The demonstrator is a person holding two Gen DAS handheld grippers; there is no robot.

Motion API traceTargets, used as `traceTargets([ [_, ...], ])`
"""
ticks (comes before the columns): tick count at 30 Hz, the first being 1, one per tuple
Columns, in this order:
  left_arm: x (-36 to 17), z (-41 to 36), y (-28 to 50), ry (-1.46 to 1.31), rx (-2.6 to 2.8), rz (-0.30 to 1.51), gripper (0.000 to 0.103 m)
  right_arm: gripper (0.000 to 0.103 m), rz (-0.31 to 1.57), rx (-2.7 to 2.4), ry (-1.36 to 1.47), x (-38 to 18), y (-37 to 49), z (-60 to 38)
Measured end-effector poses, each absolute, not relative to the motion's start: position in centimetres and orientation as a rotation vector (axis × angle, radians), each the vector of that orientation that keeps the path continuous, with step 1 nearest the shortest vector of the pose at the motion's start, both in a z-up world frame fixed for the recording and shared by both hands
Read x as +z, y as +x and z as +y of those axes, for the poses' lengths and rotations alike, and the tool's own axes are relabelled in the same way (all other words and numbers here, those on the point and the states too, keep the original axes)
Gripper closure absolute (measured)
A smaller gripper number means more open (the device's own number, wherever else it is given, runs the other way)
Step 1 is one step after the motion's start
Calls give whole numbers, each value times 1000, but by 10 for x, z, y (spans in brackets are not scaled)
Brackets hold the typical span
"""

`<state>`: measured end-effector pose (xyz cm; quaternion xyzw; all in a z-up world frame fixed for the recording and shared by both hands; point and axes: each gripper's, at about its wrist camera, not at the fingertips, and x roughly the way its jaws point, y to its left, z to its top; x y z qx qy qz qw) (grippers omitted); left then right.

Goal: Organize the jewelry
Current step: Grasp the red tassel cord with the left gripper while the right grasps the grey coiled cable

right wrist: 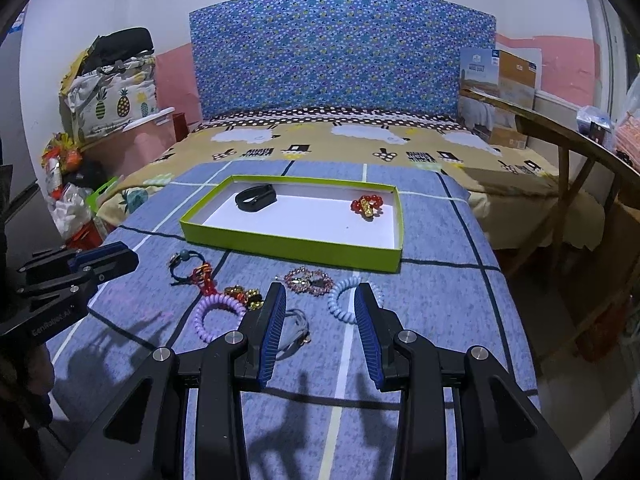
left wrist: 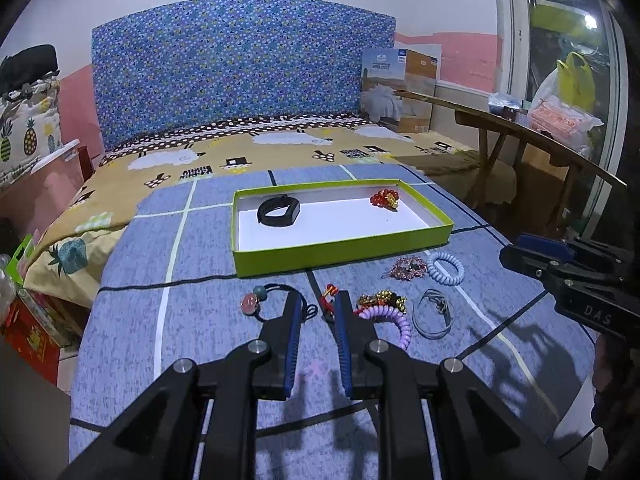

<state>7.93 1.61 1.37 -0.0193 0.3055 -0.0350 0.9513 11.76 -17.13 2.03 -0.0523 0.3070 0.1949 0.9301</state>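
Observation:
A lime-green tray (left wrist: 344, 258) lies on the blue blanket with a black band (left wrist: 279, 210) and a red bead bracelet (left wrist: 385, 199) inside. In front of it lie a bead hair tie (left wrist: 256, 300), a red knot charm (left wrist: 329, 294), gold beads (left wrist: 380, 300), a purple coil (left wrist: 394, 320), a grey ring (left wrist: 434, 314), a pink bracelet (left wrist: 408, 268) and a pale blue coil (left wrist: 446, 268). My left gripper (left wrist: 318, 298) hangs open just short of the red charm, holding nothing. My right gripper (right wrist: 320, 288) is open and empty above the blanket, between the pink bracelet (right wrist: 308, 280) and the pale blue coil (right wrist: 340, 304).
The bed runs back to a blue dotted headboard (left wrist: 240, 68). A wooden bench (left wrist: 520, 132) stands along the right side, with a cardboard box (left wrist: 400, 88) behind it. Bags and boxes (right wrist: 108, 92) crowd the floor at the left.

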Motion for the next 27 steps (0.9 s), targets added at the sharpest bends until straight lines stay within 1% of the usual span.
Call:
traceTargets([
  [14,2,29,82,-70,-61,655,85,66,666,427,-102,9,120,-164],
  [23,-9,18,102,-60,-132,709,85,66,714,435,-77,-5,130,-164],
  [26,-14,14,111,-58,-150,729,84,66,735,441,-65,-9,133,-164],
  [27,-15,14,114,-61,-156,735,81,66,739,442,-62,-10,134,-164],
])
